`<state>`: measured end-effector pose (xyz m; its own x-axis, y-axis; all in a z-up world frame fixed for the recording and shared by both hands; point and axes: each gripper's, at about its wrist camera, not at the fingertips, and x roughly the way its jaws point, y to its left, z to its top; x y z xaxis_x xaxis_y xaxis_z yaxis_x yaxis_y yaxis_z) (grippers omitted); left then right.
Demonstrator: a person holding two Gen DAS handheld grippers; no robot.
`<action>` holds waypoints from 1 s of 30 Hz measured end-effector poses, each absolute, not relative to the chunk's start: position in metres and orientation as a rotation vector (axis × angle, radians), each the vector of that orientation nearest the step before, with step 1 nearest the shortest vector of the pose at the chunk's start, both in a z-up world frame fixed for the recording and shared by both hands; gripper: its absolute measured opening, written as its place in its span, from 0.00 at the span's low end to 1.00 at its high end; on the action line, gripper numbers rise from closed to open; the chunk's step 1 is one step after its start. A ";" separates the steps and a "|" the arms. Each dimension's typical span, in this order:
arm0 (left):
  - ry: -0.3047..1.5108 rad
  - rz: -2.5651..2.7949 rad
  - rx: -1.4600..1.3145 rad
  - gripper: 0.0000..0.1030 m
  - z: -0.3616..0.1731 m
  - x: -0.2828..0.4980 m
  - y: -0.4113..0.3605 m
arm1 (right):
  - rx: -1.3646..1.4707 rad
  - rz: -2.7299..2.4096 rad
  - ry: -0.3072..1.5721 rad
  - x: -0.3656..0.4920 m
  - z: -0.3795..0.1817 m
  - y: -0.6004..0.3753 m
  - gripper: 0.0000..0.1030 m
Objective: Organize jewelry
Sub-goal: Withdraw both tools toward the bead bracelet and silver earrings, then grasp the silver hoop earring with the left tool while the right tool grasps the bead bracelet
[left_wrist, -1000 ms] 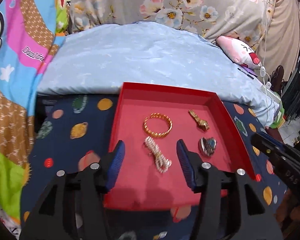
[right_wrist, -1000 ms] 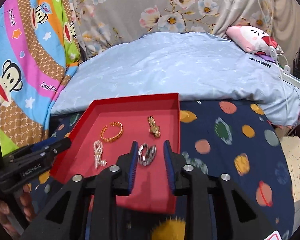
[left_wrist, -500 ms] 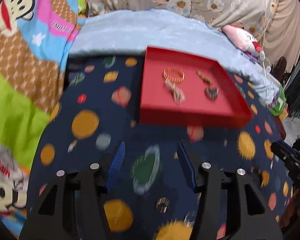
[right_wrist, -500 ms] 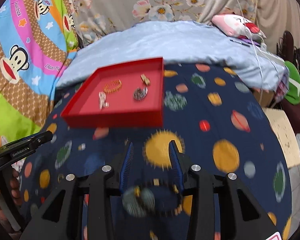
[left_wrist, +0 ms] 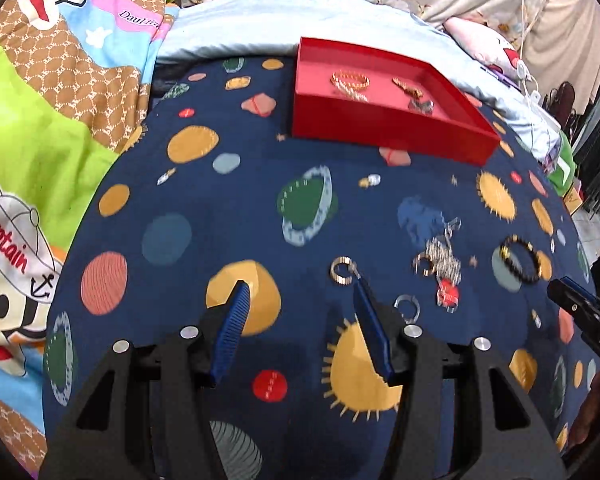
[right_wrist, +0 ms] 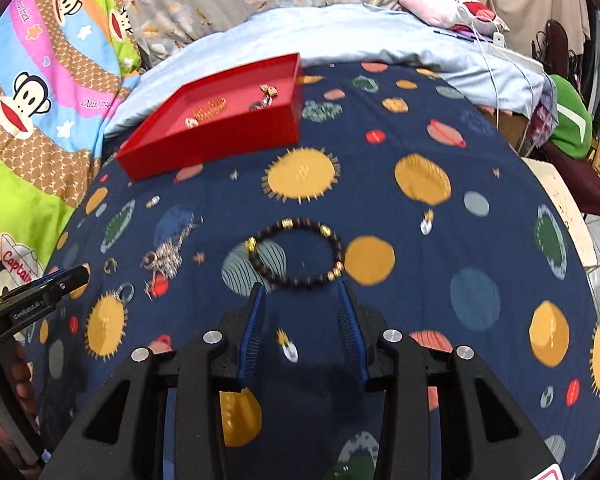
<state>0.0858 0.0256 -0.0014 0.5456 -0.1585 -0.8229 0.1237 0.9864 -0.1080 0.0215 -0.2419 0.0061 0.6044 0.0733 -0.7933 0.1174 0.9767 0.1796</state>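
Bedspread: dark blue planet print, and everything you work on lies on it.
Red tray: at the far side of your spread, holding a gold bangle, a pale beaded piece, a gold clasp piece and a dark stone piece.
Your left gripper: jaws spread wide with nothing between them, low over the spread.
Your right gripper: jaws parted and empty, tips just short of the bead bracelet.
Bead bracelet: dark beads with gold spacers, flat on the spread, well apart from the tray.
Silver chain tangle: loose on the spread, right of your left gripper.
Gold ring: just beyond your left gripper's right fingertip.
Silver ring: beside that same finger, nearer you.
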 end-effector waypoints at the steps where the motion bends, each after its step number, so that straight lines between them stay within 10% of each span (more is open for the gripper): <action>1: 0.987 -0.168 -0.041 0.50 -0.003 0.083 0.026 | 0.227 -0.025 0.926 0.020 0.005 -0.242 0.36; 20: 1.025 -0.181 -0.062 0.50 -0.016 0.087 0.025 | 0.237 -0.064 0.914 0.062 -0.008 -0.257 0.36; 30: 1.026 -0.209 -0.076 0.50 -0.014 0.092 0.017 | 0.180 -0.065 0.910 0.070 -0.015 -0.247 0.19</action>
<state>0.0919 0.0172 -0.0141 0.5008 -0.2078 -0.8403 0.1371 0.9775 -0.1600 0.0705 -0.2466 -0.0152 0.6131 0.0201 -0.7897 0.1324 0.9829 0.1277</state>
